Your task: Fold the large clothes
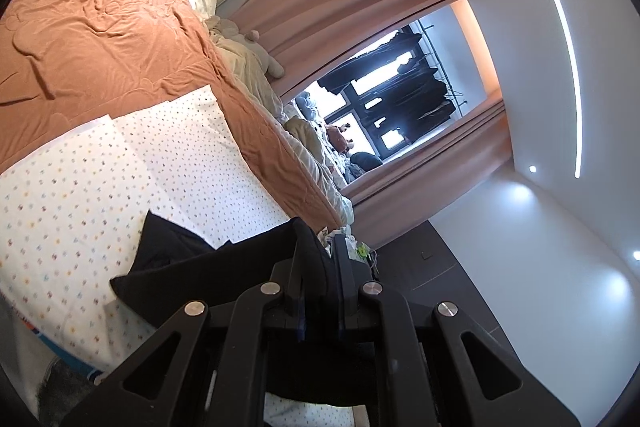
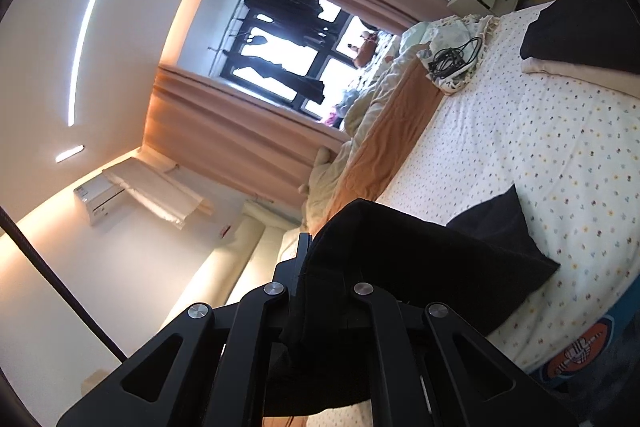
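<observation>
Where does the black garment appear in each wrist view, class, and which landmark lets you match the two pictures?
Left wrist view: the black garment sits bottom centre, clamped in the left gripper and draping left onto the dotted sheet.
Right wrist view: the garment sits bottom centre, clamped in the right gripper, trailing right.
Shared landmark: the window between pink curtains.

A dotted white sheet (image 1: 120, 167) spreads beyond the fingertips, with an orange blanket (image 1: 100, 39) farther out. Pink curtains (image 2: 240, 131) frame a window (image 2: 288, 55) well ahead. A tangle of black cables (image 2: 454, 61) lies far ahead, toward the right-hand finger.
</observation>
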Available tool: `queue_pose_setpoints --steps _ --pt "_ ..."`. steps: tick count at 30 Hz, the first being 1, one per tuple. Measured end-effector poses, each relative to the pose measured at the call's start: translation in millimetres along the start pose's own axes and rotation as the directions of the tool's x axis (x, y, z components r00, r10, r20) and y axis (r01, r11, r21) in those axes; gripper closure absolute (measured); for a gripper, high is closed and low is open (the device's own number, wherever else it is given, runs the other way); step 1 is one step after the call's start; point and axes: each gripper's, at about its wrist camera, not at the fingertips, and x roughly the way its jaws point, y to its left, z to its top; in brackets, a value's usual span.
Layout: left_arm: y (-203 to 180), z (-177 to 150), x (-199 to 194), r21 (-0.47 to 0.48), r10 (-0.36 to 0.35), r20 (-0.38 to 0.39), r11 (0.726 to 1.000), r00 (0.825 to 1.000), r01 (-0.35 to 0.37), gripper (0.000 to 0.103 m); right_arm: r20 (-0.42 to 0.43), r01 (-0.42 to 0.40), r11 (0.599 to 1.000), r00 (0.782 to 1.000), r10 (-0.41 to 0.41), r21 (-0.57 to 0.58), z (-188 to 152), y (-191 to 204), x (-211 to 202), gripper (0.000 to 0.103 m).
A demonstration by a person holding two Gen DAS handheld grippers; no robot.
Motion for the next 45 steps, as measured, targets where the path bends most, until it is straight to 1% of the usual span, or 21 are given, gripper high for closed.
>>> queue_pose_setpoints --steps 6,9,11,15,19,24,28,30,31,34,37,39,40,41,42,43,44,45 --pt "4 36 68 0.009 0.047 -0.014 0.999 0.999 -0.047 0.091 0.029 0.012 0.999 1.000 -0.013 0.031 22 -2 74 0.097" --pt "12 49 103 0.006 0.055 -0.042 0.998 0.998 -0.055 0.091 0.041 0.010 0.997 0.999 -0.014 0.081 30 -13 113 0.097" --pt "19 53 129 0.011 0.077 -0.059 0.997 0.995 -0.077 0.091 0.056 0.013 0.993 0.998 -0.020 0.117 33 -21 130 0.097" --pt "38 59 173 -0.008 0.102 -0.098 0.995 0.990 -0.103 0.091 0.098 0.070 0.979 0.991 -0.090 0.192 31 -41 168 0.097" --pt "63 58 208 -0.019 0.145 -0.130 0.989 0.981 -0.148 0.091 0.112 0.126 0.967 0.982 -0.154 0.222 28 -54 198 0.097" --pt "98 54 243 -0.019 0.211 -0.168 0.976 0.963 -0.217 0.091 0.079 0.164 0.966 0.980 -0.182 0.200 17 -69 227 0.097" --pt "129 43 269 -0.039 0.249 -0.229 0.964 0.941 -0.264 0.091 0.047 0.224 0.945 0.969 -0.241 0.237 2 -98 235 0.096" --pt "143 38 276 -0.059 0.268 -0.238 0.955 0.934 -0.289 0.091 0.014 0.240 0.936 0.968 -0.252 0.258 -1 -106 245 0.096" --pt "150 35 279 -0.070 0.280 -0.242 0.950 0.929 -0.305 0.091 0.001 0.250 0.934 0.966 -0.259 0.254 1 -107 249 0.096" --pt "164 32 286 -0.098 0.301 -0.254 0.938 0.919 -0.334 0.091 -0.029 0.312 0.931 0.949 -0.313 0.189 3 -93 262 0.095" --pt "167 30 290 -0.120 0.314 -0.260 0.928 0.913 -0.353 0.089 -0.070 0.333 0.929 0.943 -0.326 0.160 7 -86 271 0.093" --pt "163 30 290 -0.122 0.301 -0.258 0.933 0.918 -0.340 0.087 -0.089 0.337 0.926 0.941 -0.326 0.169 10 -88 275 0.083" --pt "159 29 289 -0.116 0.293 -0.261 0.936 0.920 -0.331 0.080 -0.092 0.338 0.926 0.941 -0.327 0.170 12 -89 274 0.060" --pt "156 29 289 -0.110 0.291 -0.264 0.938 0.920 -0.328 0.065 -0.093 0.337 0.925 0.941 -0.326 0.172 13 -88 274 0.028" --pt "152 28 287 -0.107 0.286 -0.262 0.941 0.922 -0.322 0.053 -0.085 0.336 0.926 0.942 -0.326 0.173 14 -84 271 0.018" --pt "148 28 285 -0.106 0.284 -0.252 0.942 0.925 -0.318 0.029 -0.080 0.343 0.923 0.939 -0.334 0.173 17 -85 270 0.016" --pt "144 28 279 -0.104 0.285 -0.232 0.943 0.930 -0.315 0.019 -0.079 0.339 0.926 0.941 -0.330 0.165 19 -80 268 0.016" --pt "141 28 274 -0.100 0.287 -0.218 0.944 0.933 -0.314 0.019 -0.078 0.332 0.930 0.943 -0.323 0.161 21 -80 269 0.016"
